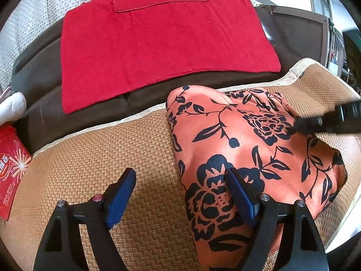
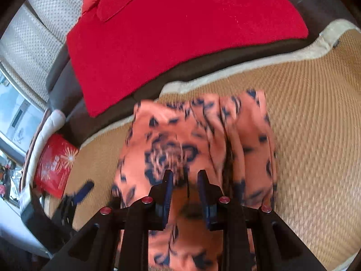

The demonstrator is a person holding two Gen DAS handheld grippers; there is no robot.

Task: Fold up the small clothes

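Lengthwise toward the sofa back, orange floral garment (image 1: 243,149), right gripper (image 2: 185,178) fingers pinching it, left gripper (image 1: 180,180) fingers spread.

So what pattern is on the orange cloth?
Black flowers and leaves on the orange cloth, clearest in the left wrist view.

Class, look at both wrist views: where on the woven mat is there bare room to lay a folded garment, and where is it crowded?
Bare woven mat lies left of the orange floral garment, bounded by the red packet; more lies to its right. The middle, under both grippers, is crowded.
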